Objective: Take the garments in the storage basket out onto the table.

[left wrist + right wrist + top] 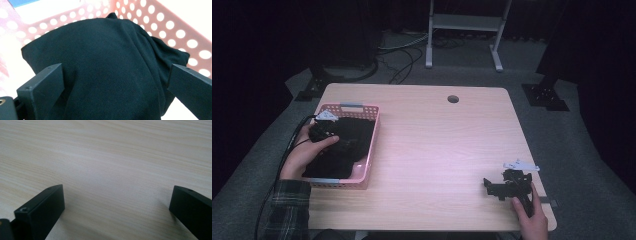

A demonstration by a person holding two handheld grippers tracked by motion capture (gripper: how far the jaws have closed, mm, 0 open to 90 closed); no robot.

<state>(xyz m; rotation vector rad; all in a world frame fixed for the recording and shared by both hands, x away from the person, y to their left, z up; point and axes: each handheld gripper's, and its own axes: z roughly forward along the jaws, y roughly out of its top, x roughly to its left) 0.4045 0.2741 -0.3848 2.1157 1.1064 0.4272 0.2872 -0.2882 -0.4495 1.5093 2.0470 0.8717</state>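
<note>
the cloth [343,147] lies in the basket [371,146] at my ten o'clock; my right gripper [493,187] rests on the table [437,145] at four o'clock.

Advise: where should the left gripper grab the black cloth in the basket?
Probably the raised hump of the black cloth, pinched from above. The left gripper already straddles it, open, and the pink basket walls block any side approach.
</note>
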